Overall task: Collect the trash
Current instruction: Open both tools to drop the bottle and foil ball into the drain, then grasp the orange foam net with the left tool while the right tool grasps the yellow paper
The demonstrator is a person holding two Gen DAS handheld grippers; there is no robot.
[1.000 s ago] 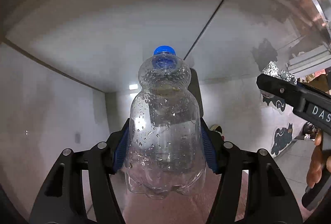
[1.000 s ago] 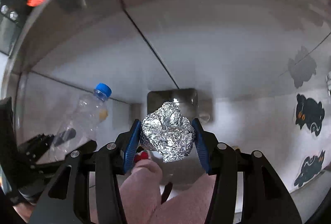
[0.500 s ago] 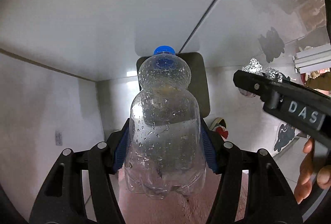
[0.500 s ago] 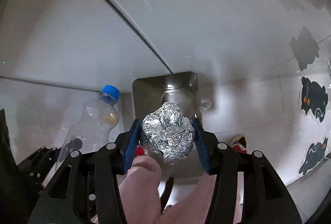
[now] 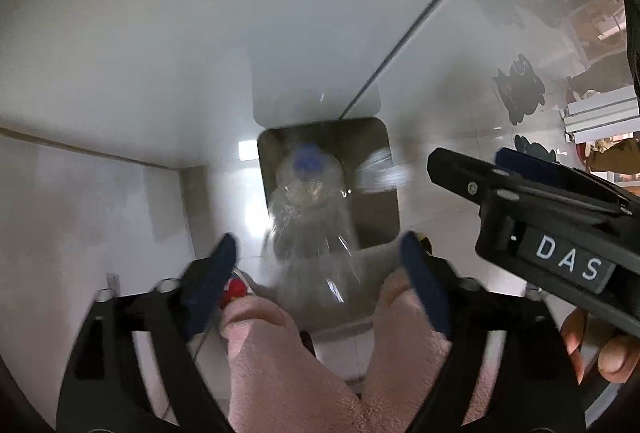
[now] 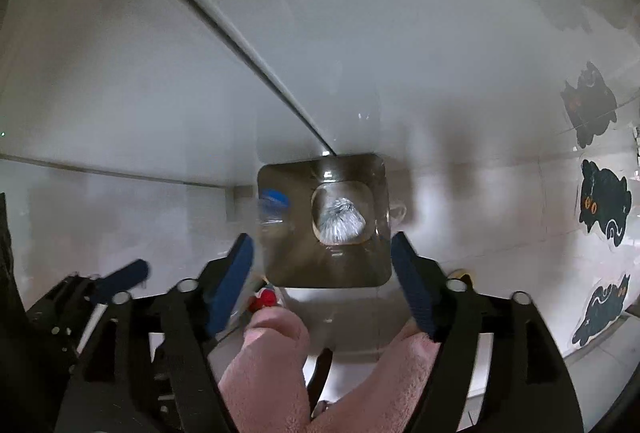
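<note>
- L hand-held gripper [image 5: 316,265]: black frame, blue pads, jaws spread wide, just been opening; pads clear of the bottle, nothing gripped.
- Clear plastic bottle [image 5: 310,217]: ribbed, wet w/ droplets, blue cap [image 5: 308,160] pointing away from cam. Motion-blurred, loose between/below the L pads, over the mouth of the bin [image 5: 380,161].
- Bin: square opening w/ rounded corners, shiny metal walls, dark inside; stands on pale glossy floor tiles [image 5: 140,53] w/ thin dark grout lines.
- R hand-held gripper [image 6: 322,269]: same build, jaws also just been opening, released; no contact w/ anything.
- Foil ball [image 6: 340,221]: crumpled silver, blurred, inside the bin opening, well apart from the R pads. In L view shows only as a silver streak at the bin's right rim.
- Bottle cap end visible in R view at bin's left side.
- Pink fuzzy fabric [image 6: 276,373] low in both views, soft nap.
- Black cat-shaped stickers [image 6: 604,201] on the floor, right side.
</note>
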